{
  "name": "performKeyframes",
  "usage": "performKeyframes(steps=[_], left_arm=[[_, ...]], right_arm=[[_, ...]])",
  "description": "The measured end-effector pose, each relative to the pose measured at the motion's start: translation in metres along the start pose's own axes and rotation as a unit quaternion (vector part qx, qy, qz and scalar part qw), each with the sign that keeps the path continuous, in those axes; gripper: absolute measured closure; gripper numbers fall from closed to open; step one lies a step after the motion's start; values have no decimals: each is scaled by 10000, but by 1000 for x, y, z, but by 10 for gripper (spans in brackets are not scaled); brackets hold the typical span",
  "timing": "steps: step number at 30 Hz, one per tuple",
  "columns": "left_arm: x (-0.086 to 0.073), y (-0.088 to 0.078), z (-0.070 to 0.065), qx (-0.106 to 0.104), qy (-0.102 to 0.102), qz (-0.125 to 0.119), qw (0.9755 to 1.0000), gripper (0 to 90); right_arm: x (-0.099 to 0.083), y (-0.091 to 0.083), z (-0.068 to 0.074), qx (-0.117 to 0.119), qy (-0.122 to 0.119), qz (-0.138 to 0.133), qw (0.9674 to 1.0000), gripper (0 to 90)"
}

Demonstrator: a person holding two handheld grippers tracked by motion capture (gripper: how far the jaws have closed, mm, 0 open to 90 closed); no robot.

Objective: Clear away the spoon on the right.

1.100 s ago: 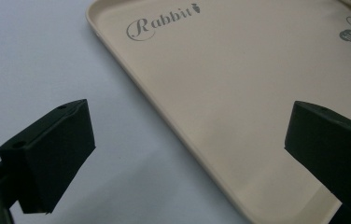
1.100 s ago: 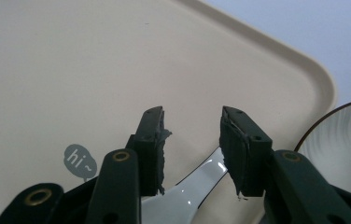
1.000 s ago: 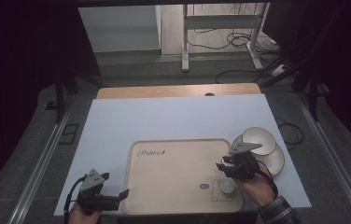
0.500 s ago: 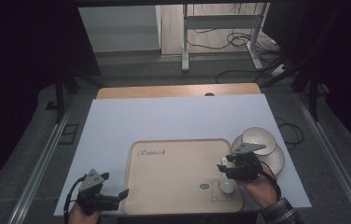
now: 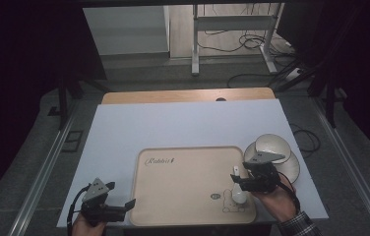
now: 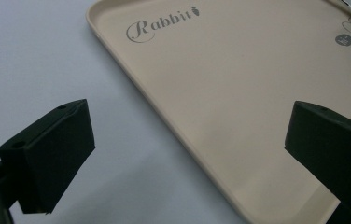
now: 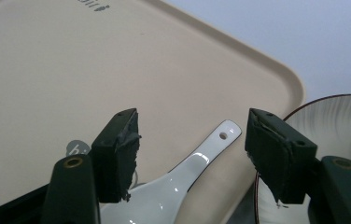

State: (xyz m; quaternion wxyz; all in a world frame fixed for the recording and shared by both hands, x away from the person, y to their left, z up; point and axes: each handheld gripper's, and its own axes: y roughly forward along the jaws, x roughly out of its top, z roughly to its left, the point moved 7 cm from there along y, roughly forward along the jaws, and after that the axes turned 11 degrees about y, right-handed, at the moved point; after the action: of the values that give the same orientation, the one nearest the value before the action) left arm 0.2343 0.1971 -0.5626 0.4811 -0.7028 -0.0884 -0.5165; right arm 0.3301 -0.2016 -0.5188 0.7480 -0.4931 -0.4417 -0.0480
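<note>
**Spoon lies on the tray, right gripper spread above it**

In the high view the right gripper (image 5: 239, 183) sits at the lower right of the frame, over the right edge of the beige tray (image 5: 183, 196). Its jaws have just been opening, and they now stand apart with nothing pressed between the pads. The white ceramic spoon (image 5: 238, 189) lies on the tray below them. In the right gripper view the spoon (image 7: 183, 179) runs from the bottom centre up toward the right, its handle end with a small hole lying between the two jaws and touching neither. The tray's rounded corner (image 7: 290, 81) is in the upper right, and a ribbed white plate (image 7: 346, 121) lies just beside it at the right edge.

The left gripper (image 5: 126, 206) is at the lower left of the high view, its jaws wide and holding nothing, near the tray's left rim. Stacked plates (image 5: 274, 147) rest on the white tabletop (image 5: 183, 123) just right of the tray.
</note>
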Motion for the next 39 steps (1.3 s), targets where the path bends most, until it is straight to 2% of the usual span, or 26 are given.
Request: performKeyframes(steps=[15,19,39], left_arm=[[0,0,0,-4,8,-1,10000,12],[0,0,0,-4,2,-3,10000,12],[0,0,0,-3,-3,-3,10000,11]], right_arm=[[-1,-7,0,-29,97,-208,9997,231],[-3,-10,-1,-53,59,-251,9997,181],[-8,-26,-5,-194,-6,-459,9988,108]])
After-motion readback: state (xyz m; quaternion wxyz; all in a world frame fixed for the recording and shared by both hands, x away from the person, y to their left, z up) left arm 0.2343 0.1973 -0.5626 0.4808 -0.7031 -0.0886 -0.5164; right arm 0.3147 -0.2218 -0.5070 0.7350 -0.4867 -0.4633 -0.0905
